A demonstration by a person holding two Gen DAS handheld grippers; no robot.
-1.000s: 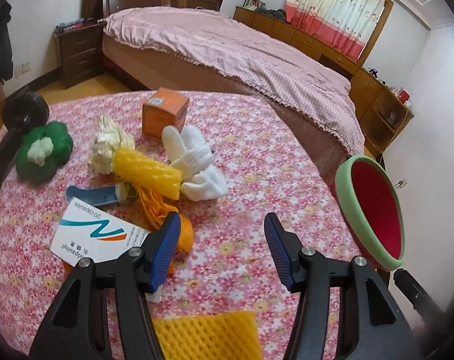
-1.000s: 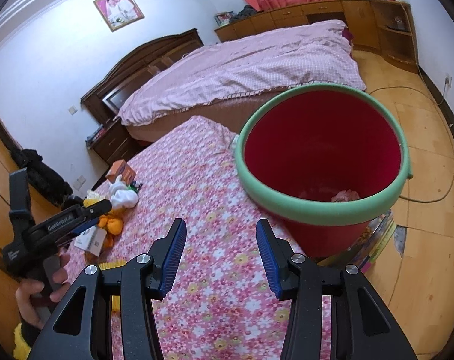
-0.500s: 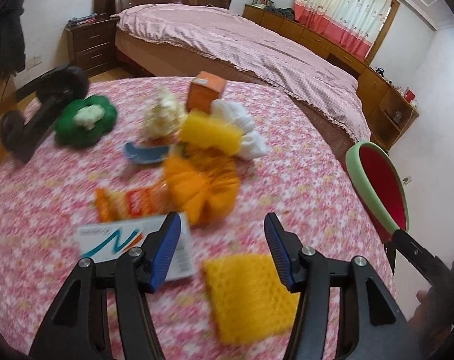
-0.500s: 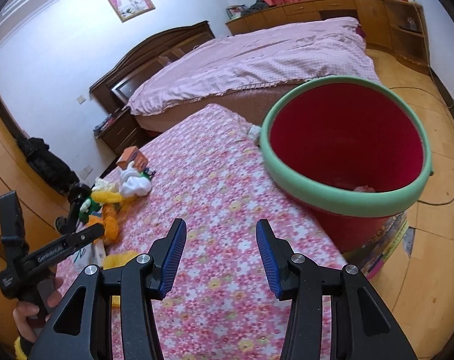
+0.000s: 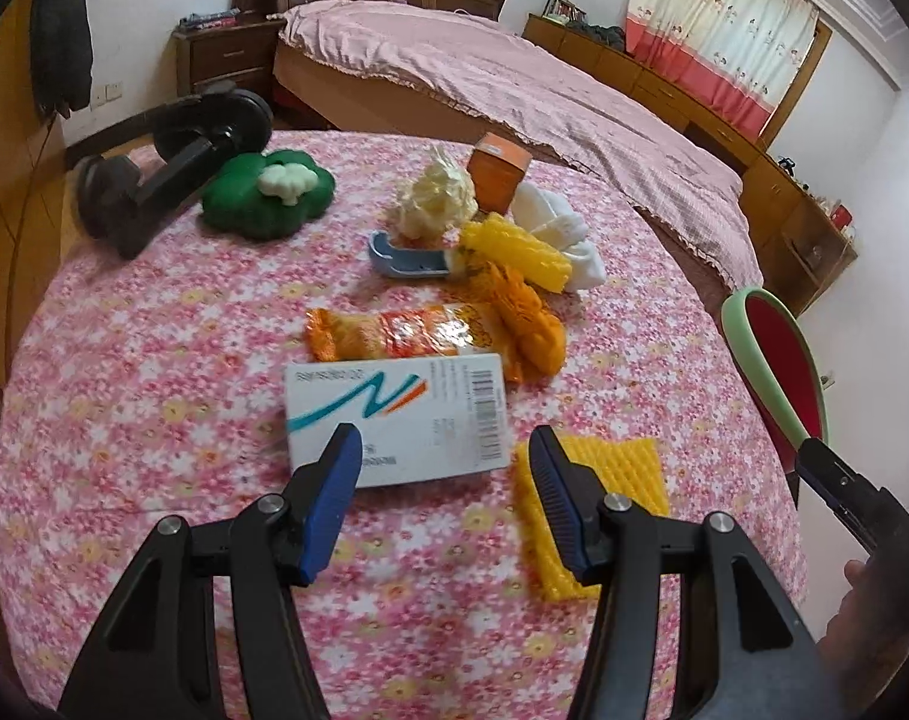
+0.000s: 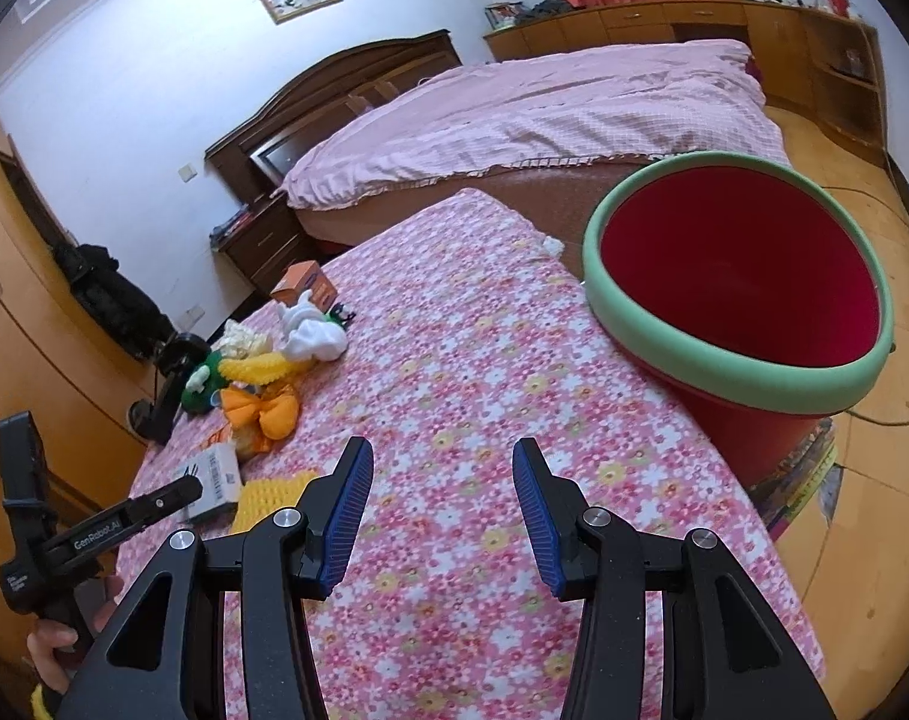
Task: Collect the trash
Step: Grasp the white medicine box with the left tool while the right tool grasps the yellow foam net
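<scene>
just ahead of left claw [image 5: 441, 453], white box [image 5: 397, 425], both claws wide, empty

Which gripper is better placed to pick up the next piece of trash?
Left. The left gripper is open right over the white box; the right gripper faces bare cloth beside the red bin.

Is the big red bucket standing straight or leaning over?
Leaning. In the right wrist view the red bucket tilts, its green rim facing the table. What props it cannot be told. Nothing shows on the inside you can see.
</scene>
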